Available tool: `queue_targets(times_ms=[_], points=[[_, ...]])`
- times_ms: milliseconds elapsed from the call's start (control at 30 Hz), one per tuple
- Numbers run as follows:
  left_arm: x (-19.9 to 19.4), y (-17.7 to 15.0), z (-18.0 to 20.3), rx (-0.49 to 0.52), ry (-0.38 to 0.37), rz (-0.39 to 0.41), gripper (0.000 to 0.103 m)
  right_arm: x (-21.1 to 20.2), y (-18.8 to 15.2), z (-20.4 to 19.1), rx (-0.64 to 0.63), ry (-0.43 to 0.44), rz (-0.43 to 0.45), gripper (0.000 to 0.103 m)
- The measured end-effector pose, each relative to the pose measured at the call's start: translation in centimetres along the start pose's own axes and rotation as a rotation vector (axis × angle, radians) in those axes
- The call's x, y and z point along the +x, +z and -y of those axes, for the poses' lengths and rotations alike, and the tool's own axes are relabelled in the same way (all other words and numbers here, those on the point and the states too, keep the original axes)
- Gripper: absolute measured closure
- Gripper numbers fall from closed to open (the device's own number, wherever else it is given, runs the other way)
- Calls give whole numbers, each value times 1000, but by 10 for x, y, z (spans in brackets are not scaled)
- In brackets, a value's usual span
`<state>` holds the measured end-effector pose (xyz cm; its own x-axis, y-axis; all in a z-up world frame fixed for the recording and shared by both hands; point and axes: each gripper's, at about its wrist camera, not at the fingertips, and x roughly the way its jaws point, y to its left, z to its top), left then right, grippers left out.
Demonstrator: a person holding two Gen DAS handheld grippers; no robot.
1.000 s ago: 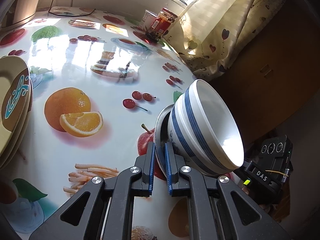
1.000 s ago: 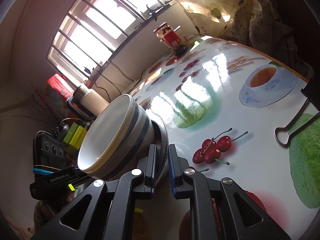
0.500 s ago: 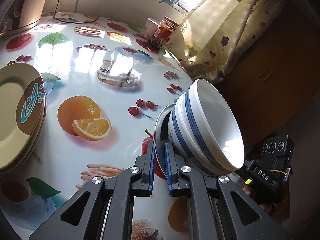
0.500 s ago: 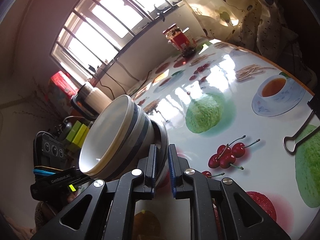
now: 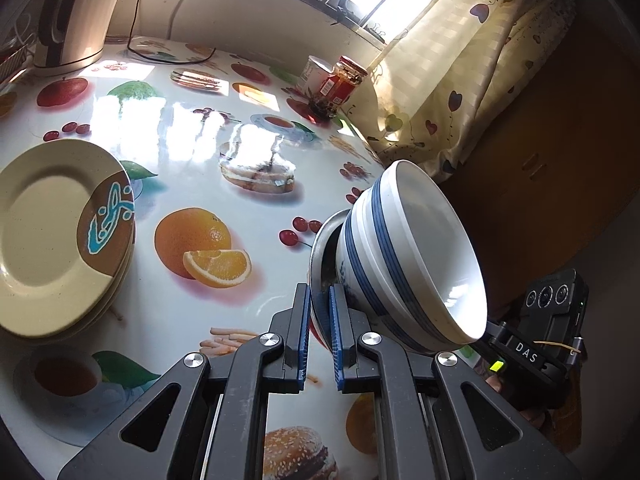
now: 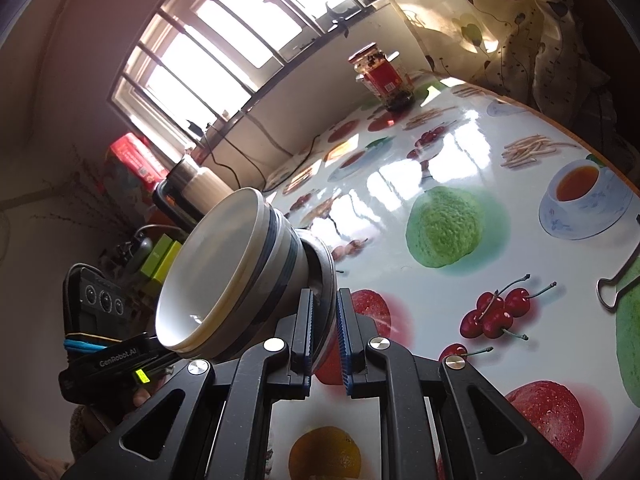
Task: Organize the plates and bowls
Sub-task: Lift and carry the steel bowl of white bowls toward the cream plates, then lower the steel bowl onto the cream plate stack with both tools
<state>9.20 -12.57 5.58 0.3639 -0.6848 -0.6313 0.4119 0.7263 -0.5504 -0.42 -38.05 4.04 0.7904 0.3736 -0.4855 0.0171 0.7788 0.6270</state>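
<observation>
Both grippers, left gripper (image 5: 319, 312) and right gripper (image 6: 323, 316), are clamping the metal plate (image 5: 320, 248) carrying stacked blue-striped bowls (image 5: 404, 256), fingers clenched, above the bench (image 5: 180, 160) edge.

Each claw, left (image 5: 319, 334) and right (image 6: 323, 336), is black with blue ribbed pads and round silver screws.

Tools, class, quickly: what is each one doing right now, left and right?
Left tool: closed on the rim of the metal dish under the stacked striped bowls.
Right tool: closed on the same dish's opposite rim.
</observation>
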Motion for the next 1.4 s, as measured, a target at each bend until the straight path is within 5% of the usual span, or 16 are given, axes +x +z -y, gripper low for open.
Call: queue_targets(times_ms=[1400], points=[[-74,16,-63,-88,116,106,95,71,11,-80,-112,93,-124,90]])
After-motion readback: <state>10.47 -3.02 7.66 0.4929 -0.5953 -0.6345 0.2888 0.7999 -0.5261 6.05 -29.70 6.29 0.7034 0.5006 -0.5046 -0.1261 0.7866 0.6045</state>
